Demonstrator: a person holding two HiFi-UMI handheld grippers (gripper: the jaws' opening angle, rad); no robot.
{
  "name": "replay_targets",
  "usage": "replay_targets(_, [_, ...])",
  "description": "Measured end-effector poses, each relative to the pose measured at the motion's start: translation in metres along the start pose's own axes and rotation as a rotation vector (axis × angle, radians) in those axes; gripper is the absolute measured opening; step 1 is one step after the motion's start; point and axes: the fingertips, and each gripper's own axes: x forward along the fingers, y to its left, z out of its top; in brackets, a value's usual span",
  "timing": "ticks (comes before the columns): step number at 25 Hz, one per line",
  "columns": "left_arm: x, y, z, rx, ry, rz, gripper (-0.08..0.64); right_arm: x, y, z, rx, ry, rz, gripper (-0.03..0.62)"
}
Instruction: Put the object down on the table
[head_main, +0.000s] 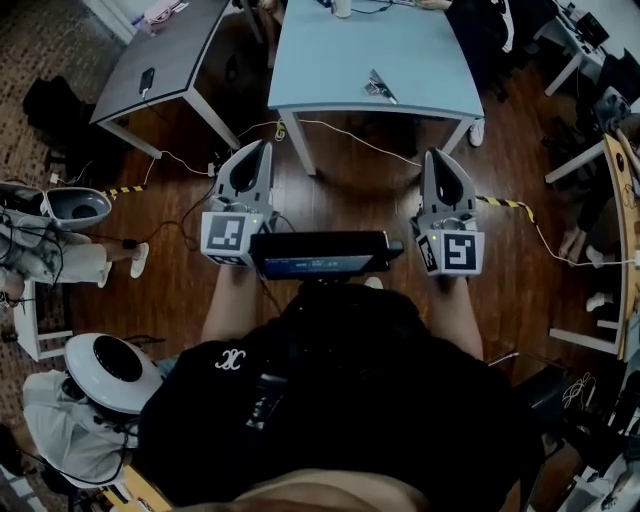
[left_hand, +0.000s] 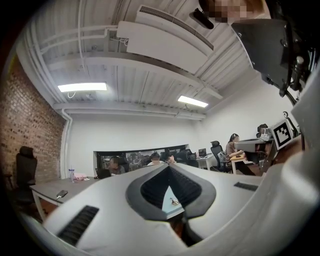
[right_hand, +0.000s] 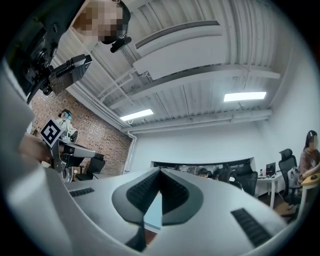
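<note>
A small dark and silvery object (head_main: 378, 88) lies on the light blue table (head_main: 400, 60) ahead of me. It also shows through the jaw gap in the left gripper view (left_hand: 174, 201). Both grippers hang over the wood floor, short of the table's near edge. My left gripper (head_main: 264, 147) has its jaws closed tip to tip with nothing between them (left_hand: 169, 167). My right gripper (head_main: 436, 153) is likewise shut and empty (right_hand: 160, 170), with a strip of the blue table visible below its tips.
A grey table (head_main: 170, 60) with a phone (head_main: 147, 80) stands at the left. A white cup (head_main: 342, 8) sits at the blue table's far edge. Cables (head_main: 350, 135) and striped tape (head_main: 510, 204) cross the floor. White round seats (head_main: 115, 372) and a person are at the left.
</note>
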Motion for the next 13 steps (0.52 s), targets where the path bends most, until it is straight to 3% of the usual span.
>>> replay_targets(13, [-0.014, -0.012, 0.008, 0.006, 0.0, 0.003, 0.005, -0.015, 0.0, 0.007, -0.017, 0.004, -0.011, -0.026])
